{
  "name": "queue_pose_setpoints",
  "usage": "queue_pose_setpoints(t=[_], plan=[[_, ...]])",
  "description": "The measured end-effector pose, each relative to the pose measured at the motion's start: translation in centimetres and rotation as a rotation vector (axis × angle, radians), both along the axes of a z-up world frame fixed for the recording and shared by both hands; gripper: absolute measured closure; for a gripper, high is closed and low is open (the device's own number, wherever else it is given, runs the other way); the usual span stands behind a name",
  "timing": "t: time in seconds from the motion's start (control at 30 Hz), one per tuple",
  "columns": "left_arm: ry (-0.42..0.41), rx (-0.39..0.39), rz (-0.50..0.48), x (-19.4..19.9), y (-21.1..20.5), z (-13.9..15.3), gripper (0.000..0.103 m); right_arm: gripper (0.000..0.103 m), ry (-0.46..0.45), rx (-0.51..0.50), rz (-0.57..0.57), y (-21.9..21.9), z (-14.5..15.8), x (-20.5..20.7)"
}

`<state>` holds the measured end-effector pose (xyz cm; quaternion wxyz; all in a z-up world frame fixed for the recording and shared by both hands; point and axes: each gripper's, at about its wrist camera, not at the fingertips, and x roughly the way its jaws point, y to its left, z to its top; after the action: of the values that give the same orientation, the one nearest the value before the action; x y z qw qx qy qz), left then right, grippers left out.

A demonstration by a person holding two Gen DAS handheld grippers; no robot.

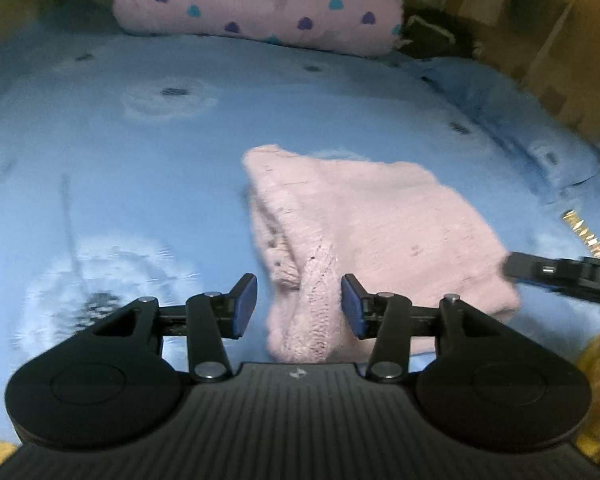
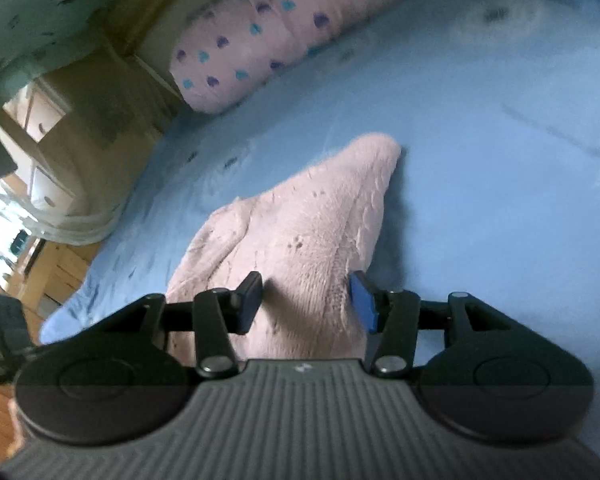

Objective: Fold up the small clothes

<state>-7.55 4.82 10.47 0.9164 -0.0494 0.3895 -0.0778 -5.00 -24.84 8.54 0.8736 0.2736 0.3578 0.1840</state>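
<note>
Jaws stand parted on both grippers, the left gripper (image 1: 299, 306) and the right gripper (image 2: 306, 304) each poised over a pink knitted sweater (image 1: 364, 240) lying partly folded on a blue bedsheet (image 1: 120, 160), neither pressing on the wool. Soft, light and limp, the knit would likely sag and stretch; its thicker cable-ribbed edge nearest the grippers looks the surest hold.

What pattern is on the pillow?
Pink pillow with purple and teal hearts, clearest in the left wrist view.
</note>
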Motion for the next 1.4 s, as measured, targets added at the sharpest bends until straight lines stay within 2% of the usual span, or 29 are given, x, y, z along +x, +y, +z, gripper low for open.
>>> queue_pose_setpoints(t=[0.07, 0.13, 0.17, 0.23, 0.3, 0.43, 0.57, 0.6, 0.67, 0.7, 0.77, 0.87, 0.93, 1.07, 1.23, 1.4], plan=[[0.017, 0.036, 0.016, 0.0, 0.2, -0.8, 0.051, 0.072, -0.042, -0.048, 0.001, 0.3, 0.3, -1.3], [0.038, 0.055, 0.022, 0.4, 0.2, -1.8, 0.049, 0.076, -0.053, -0.102, -0.001, 0.8, 0.2, -2.2], [0.041, 0.063, 0.025, 0.5, 0.4, -2.5, 0.043, 0.076, -0.044, -0.133, -0.004, 1.1, -0.1, -2.2], [0.029, 0.067, 0.041, 0.3, 0.6, -3.2, 0.038, 0.076, -0.017, -0.2, -0.005, 1.9, -1.0, -2.1], [0.017, 0.069, 0.044, 0.5, 0.5, -3.2, 0.038, 0.076, -0.019, -0.226, -0.006, 2.1, -1.6, -2.3], [-0.003, 0.067, 0.046, -0.3, -0.1, -2.4, 0.037, 0.074, -0.054, -0.281, -0.003, 2.9, -1.3, -2.6], [-0.004, 0.086, 0.056, -2.2, -0.9, -2.1, 0.027, 0.073, -0.099, -0.301, -0.015, 3.2, -0.6, -3.9], [-0.003, 0.091, 0.057, -2.7, -1.2, -2.0, 0.025, 0.072, -0.109, -0.307, -0.016, 3.2, -0.6, -4.7], [-0.004, 0.086, 0.063, -3.6, -1.6, -2.2, 0.015, 0.057, -0.134, -0.329, -0.014, 3.6, -0.5, -5.7], [-0.004, 0.082, 0.067, -4.1, -1.8, -2.4, 0.014, 0.053, -0.152, -0.341, -0.015, 3.8, -0.5, -6.4], [-0.002, 0.086, 0.071, -4.7, -2.2, -2.9, 0.009, 0.035, -0.192, -0.379, -0.018, 4.4, -0.6, -7.4], [0.014, 0.108, 0.064, -4.9, -3.0, -3.9, 0.007, 0.022, -0.231, -0.462, -0.026, 5.2, -0.8, -8.7], [0.038, 0.115, 0.065, -4.8, -3.4, -4.5, 0.004, 0.022, -0.222, -0.489, -0.024, 5.5, -1.2, -8.9], [0.064, 0.135, 0.071, -4.5, -4.2, -5.7, 0.002, 0.022, -0.158, -0.463, -0.042, 5.2, -2.4, -8.4], [0.05, 0.195, 0.073, -4.6, -5.2, -6.7, 0.0, 0.022, -0.108, -0.472, -0.084, 5.0, -4.0, -8.0], [0.044, 0.201, 0.084, -4.4, -5.4, -6.9, 0.0, 0.022, -0.118, -0.486, -0.088, 5.4, -4.7, -8.1]])
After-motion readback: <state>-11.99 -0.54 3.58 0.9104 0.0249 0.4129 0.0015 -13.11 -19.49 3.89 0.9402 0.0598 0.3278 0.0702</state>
